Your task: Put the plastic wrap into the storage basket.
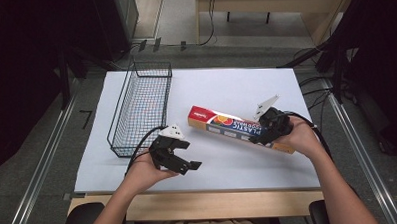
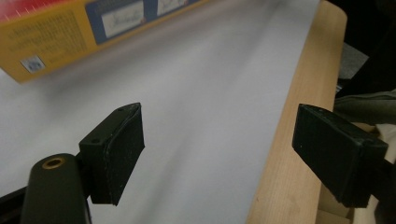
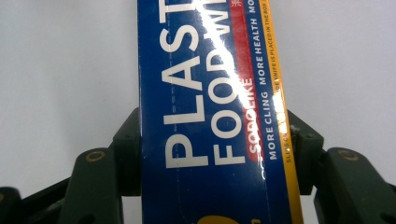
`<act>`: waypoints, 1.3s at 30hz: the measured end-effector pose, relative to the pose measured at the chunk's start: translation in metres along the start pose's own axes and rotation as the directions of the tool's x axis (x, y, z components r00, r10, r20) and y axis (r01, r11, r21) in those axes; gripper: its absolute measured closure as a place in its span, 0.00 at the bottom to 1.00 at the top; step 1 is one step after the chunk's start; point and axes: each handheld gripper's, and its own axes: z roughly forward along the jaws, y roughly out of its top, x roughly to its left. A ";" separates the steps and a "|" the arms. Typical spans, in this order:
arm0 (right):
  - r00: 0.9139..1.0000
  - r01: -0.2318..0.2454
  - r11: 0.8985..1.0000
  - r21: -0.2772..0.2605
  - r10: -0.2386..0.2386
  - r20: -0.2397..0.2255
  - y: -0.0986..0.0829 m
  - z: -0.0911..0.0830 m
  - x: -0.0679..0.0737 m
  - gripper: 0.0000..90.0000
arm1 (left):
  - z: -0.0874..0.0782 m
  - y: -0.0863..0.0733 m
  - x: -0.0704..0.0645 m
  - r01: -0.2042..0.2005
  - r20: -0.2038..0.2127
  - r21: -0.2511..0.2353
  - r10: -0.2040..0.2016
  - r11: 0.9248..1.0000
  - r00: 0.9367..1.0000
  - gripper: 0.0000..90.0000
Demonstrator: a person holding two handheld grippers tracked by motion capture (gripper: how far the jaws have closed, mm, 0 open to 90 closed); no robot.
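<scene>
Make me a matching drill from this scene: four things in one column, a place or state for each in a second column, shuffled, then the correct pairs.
Things
1. left gripper
2. right gripper
3. plastic wrap box
4. wire basket

Places or states
A. stands on the left part of the white sheet, nothing in it
B. jaws wide apart, nothing between them
C. lies slantwise on the white sheet, right of the basket
D. jaws closed on the sides of the box

Pairs: 1-B, 2-D, 3-C, 4-A

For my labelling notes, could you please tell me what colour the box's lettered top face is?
Dark blue with white lettering on the long cardboard plastic-wrap box, clearest in the right gripper view.
</scene>
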 end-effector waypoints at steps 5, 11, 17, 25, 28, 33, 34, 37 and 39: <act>0.999 0.022 1.000 -0.006 -0.022 -0.028 -0.007 -0.004 0.011 0.45 | -0.005 0.003 0.001 -0.014 -0.004 0.002 0.014 1.000 1.000 0.20; 0.997 0.050 0.999 -0.007 -0.050 -0.061 -0.009 -0.005 0.020 0.45 | -0.006 0.007 0.001 -0.033 -0.014 -0.001 0.032 0.999 0.999 0.20; 0.989 0.119 0.993 -0.007 -0.119 -0.090 -0.008 -0.008 0.031 0.44 | -0.005 0.016 0.000 -0.070 -0.016 0.006 0.070 0.998 0.997 0.20; 0.979 0.148 0.989 -0.019 -0.149 -0.141 -0.002 -0.008 0.039 0.45 | 0.001 0.029 0.000 -0.124 -0.017 0.016 0.125 0.992 0.992 0.21; 0.972 0.163 0.986 -0.018 -0.164 -0.170 -0.001 -0.007 0.041 0.44 | 0.004 0.033 -0.001 -0.132 -0.009 0.032 0.133 0.991 0.991 0.21; 0.962 0.203 0.979 -0.015 -0.203 -0.183 0.001 -0.006 0.049 0.45 | 0.009 0.040 -0.004 -0.160 -0.004 0.068 0.160 0.985 0.987 0.21; 0.958 0.208 0.978 -0.019 -0.208 -0.195 0.001 -0.006 0.050 0.45 | 0.010 0.041 -0.004 -0.164 0.001 0.071 0.164 0.984 0.986 0.21; 0.954 0.219 0.975 -0.030 -0.220 -0.205 0.004 -0.007 0.054 0.45 | 0.016 0.044 -0.005 -0.175 0.020 0.080 0.174 0.981 0.984 0.22; 0.951 0.235 0.971 -0.033 -0.237 -0.197 0.007 -0.007 0.058 0.45 | 0.019 0.046 -0.006 -0.190 0.027 0.096 0.188 0.977 0.982 0.23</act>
